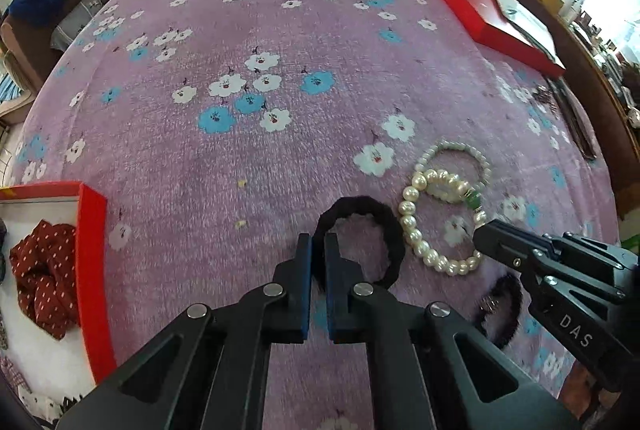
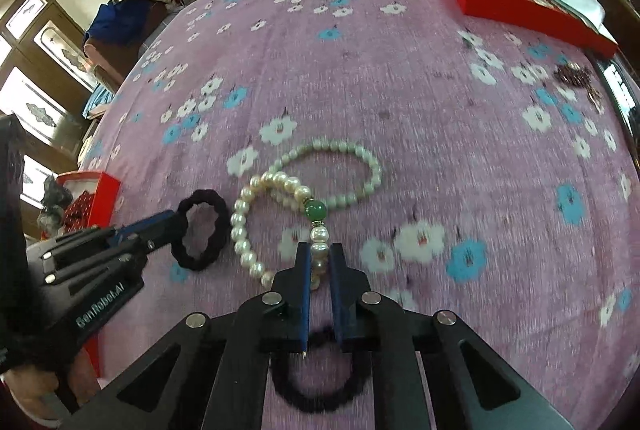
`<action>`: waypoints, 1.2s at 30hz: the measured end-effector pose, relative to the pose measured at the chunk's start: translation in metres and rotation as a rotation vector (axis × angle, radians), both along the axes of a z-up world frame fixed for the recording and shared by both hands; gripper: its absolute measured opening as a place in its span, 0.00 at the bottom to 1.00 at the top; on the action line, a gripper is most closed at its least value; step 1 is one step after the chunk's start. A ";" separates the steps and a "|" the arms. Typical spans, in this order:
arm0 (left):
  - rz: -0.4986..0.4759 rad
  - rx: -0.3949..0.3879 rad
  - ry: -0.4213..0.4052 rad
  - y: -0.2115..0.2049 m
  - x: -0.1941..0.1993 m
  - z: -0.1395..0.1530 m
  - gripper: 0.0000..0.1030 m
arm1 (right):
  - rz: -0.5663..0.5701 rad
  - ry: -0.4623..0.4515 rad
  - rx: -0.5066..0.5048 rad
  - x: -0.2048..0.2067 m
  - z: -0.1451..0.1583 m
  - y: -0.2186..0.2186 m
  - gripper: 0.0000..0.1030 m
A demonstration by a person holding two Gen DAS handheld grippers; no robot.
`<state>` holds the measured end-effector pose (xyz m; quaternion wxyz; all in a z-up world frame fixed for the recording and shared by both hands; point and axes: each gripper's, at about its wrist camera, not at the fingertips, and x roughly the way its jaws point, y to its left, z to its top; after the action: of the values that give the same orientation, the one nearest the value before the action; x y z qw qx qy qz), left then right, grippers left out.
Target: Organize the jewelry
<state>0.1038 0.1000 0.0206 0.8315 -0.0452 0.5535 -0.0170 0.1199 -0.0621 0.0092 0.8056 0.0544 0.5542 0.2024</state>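
My left gripper point(image 1: 318, 244) is shut on the near edge of a black hair tie point(image 1: 362, 207) that lies on the pink floral cloth; both also show in the right wrist view point(image 2: 200, 230). My right gripper point(image 2: 320, 254) is shut on the big-pearl bracelet point(image 2: 244, 226) with a green bead point(image 2: 315, 210); the bracelet also shows in the left wrist view point(image 1: 416, 234). A smaller white bead bracelet point(image 2: 360, 157) lies just beyond, overlapping it. A second black hair tie point(image 2: 316, 390) lies under my right gripper.
An open red box point(image 1: 94, 270) holding a red dotted scrunchie point(image 1: 44, 286) stands at the left. A red lid point(image 1: 488, 17) lies at the far right. Dark beads point(image 2: 576, 75) lie near the right edge. Bedding is piled at the back.
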 end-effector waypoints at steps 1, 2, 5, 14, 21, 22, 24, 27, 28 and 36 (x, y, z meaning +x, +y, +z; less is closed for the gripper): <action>-0.006 -0.009 -0.007 -0.001 -0.005 0.004 0.05 | -0.003 0.000 0.003 -0.005 0.002 -0.003 0.09; -0.007 -0.013 -0.013 -0.001 -0.009 0.008 0.05 | -0.007 -0.001 0.005 -0.009 0.003 -0.004 0.09; -0.011 -0.035 -0.039 -0.002 -0.024 0.022 0.05 | -0.023 -0.015 0.026 -0.024 0.015 -0.013 0.09; -0.021 -0.092 -0.126 0.003 -0.072 0.070 0.05 | -0.080 -0.051 0.088 -0.062 0.049 -0.025 0.09; -0.007 -0.074 -0.178 0.013 -0.112 0.094 0.05 | -0.114 -0.068 0.100 -0.098 0.067 -0.028 0.09; 0.000 -0.080 -0.181 0.017 -0.117 0.096 0.05 | -0.115 -0.075 0.094 -0.102 0.069 -0.028 0.09; 0.016 -0.095 -0.187 0.024 -0.125 0.100 0.05 | -0.118 -0.081 0.088 -0.111 0.072 -0.027 0.09; 0.031 -0.112 -0.193 0.034 -0.135 0.104 0.05 | -0.122 -0.084 0.094 -0.122 0.077 -0.025 0.01; 0.036 -0.115 -0.197 0.037 -0.138 0.106 0.05 | -0.125 -0.087 0.094 -0.125 0.079 -0.024 0.01; 0.057 -0.131 -0.220 0.061 -0.157 0.114 0.05 | -0.146 -0.121 0.014 -0.144 0.085 -0.018 0.02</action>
<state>-0.0535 0.1612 0.1342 0.8826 -0.1130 0.4552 -0.0340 -0.0238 -0.0799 0.0939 0.8498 0.0879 0.4975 0.1502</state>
